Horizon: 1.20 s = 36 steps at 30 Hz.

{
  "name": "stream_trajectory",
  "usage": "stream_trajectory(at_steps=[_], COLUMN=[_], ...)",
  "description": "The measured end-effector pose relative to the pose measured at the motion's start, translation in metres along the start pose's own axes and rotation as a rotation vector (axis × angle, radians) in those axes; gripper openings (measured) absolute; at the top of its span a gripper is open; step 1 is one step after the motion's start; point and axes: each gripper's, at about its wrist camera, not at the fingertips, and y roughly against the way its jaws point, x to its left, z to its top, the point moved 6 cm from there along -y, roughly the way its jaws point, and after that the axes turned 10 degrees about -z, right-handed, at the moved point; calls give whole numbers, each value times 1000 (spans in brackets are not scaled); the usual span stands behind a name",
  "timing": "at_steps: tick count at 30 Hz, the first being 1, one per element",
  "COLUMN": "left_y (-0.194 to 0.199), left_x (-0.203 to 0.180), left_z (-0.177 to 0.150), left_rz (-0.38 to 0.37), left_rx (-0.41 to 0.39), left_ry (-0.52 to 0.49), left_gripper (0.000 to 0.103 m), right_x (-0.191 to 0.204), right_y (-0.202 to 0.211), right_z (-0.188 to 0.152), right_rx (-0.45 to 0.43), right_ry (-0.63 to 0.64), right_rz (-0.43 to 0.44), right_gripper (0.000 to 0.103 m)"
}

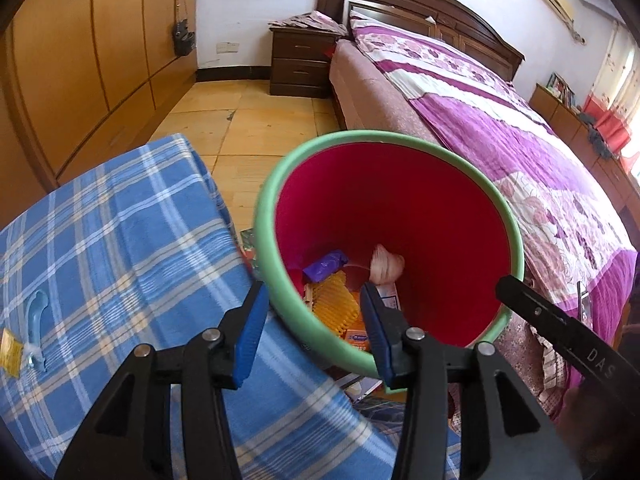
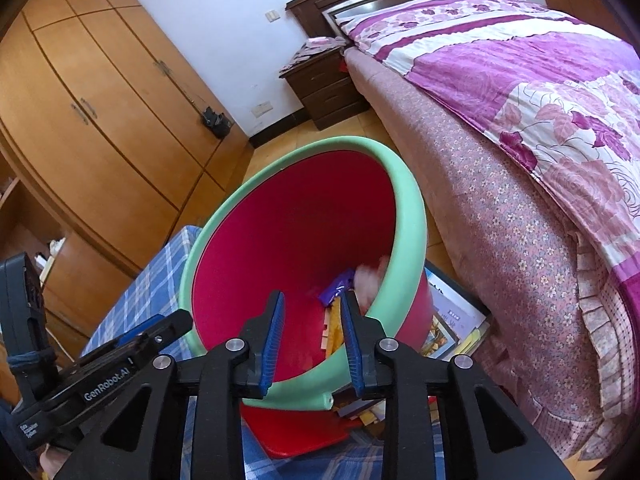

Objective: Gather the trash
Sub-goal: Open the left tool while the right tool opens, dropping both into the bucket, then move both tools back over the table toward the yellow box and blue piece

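Note:
A red bin with a green rim [image 1: 384, 136] stands tilted toward me between the blue checked cloth [image 1: 120, 240] and the bed. In it lie a purple wrapper [image 1: 326, 266], a yellow ribbed piece [image 1: 334, 304], an orange packet [image 1: 356, 338] and a crumpled pale tissue [image 1: 386, 266]. My left gripper [image 1: 313, 285] is open and straddles the near rim without pressing it. My right gripper [image 2: 312, 294] is open over the bin's mouth [image 2: 408, 200] with nothing between its pads; the tissue [image 2: 372, 280] shows blurred beyond it. A pale blue spoon [image 1: 37, 312] and a yellow packet [image 1: 10, 354] lie on the cloth.
The bed with a purple floral quilt [image 1: 500, 120] runs along the right. A dark nightstand [image 1: 302, 60] and a wooden wardrobe [image 1: 100, 60] stand behind. Books and framed pictures [image 2: 452, 320] lie on the floor under the bin, with a flat red plastic piece [image 2: 304, 432].

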Motion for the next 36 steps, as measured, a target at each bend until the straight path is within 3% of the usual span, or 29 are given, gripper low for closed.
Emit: stream_trajectory(at_steps=[4, 9, 14, 36], left_y=[13, 33, 53, 136], left_x=[12, 29, 48, 158], left_z=[-3, -9, -15, -49], left_rz=[12, 39, 69, 231], left_rx=[-12, -31, -53, -144], left_ry=[24, 56, 82, 205], left_gripper=[48, 48, 48, 48], right_x=[6, 14, 26, 94], right_y=[8, 15, 22, 27], right_z=[-1, -6, -12, -43], right_rx=[-16, -20, -23, -7], right_ry=[3, 14, 30, 148], right_rz=[-1, 9, 11, 18], right_gripper=[46, 51, 64, 67])
